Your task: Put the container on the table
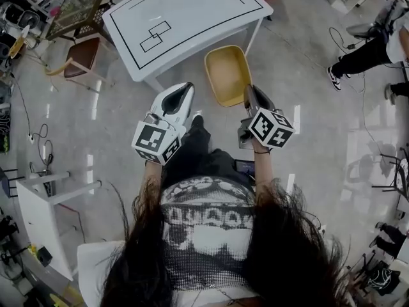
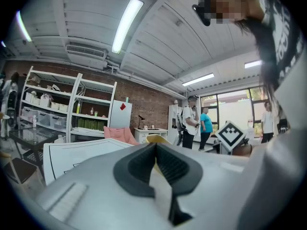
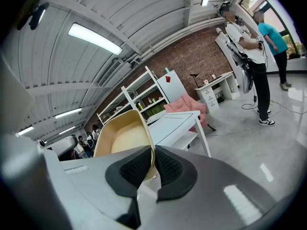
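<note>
Container (image 1: pixel 227 74) stretches lengthwise toward table (image 1: pixel 192 18), rim pinched by right gripper (image 1: pixel 249 90); left gripper (image 1: pixel 188 87) closed.

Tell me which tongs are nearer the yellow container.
Right. The right tongs are clamped on the container at its rim; the left tongs sit off its left side, apart from it.

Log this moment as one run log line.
right claw: shut on yellow container rim | left claw: shut, empty | placement: yellow container not yet on white table
</note>
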### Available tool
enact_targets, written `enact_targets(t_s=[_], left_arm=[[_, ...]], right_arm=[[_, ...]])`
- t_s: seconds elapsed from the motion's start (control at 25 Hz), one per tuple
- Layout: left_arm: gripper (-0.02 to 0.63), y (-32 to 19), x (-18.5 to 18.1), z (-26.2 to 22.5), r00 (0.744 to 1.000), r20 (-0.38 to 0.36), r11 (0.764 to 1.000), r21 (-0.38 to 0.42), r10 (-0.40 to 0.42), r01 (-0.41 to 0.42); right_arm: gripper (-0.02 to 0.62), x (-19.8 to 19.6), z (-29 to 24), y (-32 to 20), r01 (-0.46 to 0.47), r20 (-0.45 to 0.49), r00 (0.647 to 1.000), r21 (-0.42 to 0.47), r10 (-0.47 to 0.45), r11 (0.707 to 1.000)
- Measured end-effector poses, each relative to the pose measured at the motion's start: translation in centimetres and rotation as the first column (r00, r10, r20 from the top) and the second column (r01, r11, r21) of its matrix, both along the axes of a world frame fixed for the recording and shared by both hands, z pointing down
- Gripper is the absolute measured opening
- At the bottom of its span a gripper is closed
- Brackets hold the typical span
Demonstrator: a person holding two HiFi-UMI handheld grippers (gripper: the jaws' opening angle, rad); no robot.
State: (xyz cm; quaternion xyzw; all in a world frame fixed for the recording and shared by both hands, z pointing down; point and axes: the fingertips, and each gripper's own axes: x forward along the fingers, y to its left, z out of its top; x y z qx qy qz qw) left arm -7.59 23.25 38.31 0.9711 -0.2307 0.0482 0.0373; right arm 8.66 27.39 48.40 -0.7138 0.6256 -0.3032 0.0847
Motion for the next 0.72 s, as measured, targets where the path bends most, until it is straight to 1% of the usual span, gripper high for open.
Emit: enact_targets(t_s=[0.2,0.36,0.52,0.72], left_arm=[[0.0,-1.6,1.3,0.7,1.0,0.013,1.0,-0.007,-0.009,0.009],[0.0,-4.4,2.5,1.0,1.0,0.006,1.0,-0.013,-0.006,0.006],[0.0,-8.5,4.4,1.2,1.0,-0.004,1.0,-0.015,-0.002,0.002],[0.0,-15.3,6.5,1.3,1.0,-0.013,1.0,-0.025,0.003,-0.004]], right_arm=[[0.031,1.3,0.5,-1.3,0.009,0.005,1.0,-0.007,-0.009,1.0],[0.031,2.5,0.6,-3.8,0.009,-0.005,1.0,-0.013,-0.009,1.0],[0.031,4.1,0.7,-7.2,0.01,-0.018,1.0,-0.025,-0.011,1.0],[0.031,6.1,1.0,-13.6,0.011,-0.03,0.999,-0.046,-0.012,0.999]])
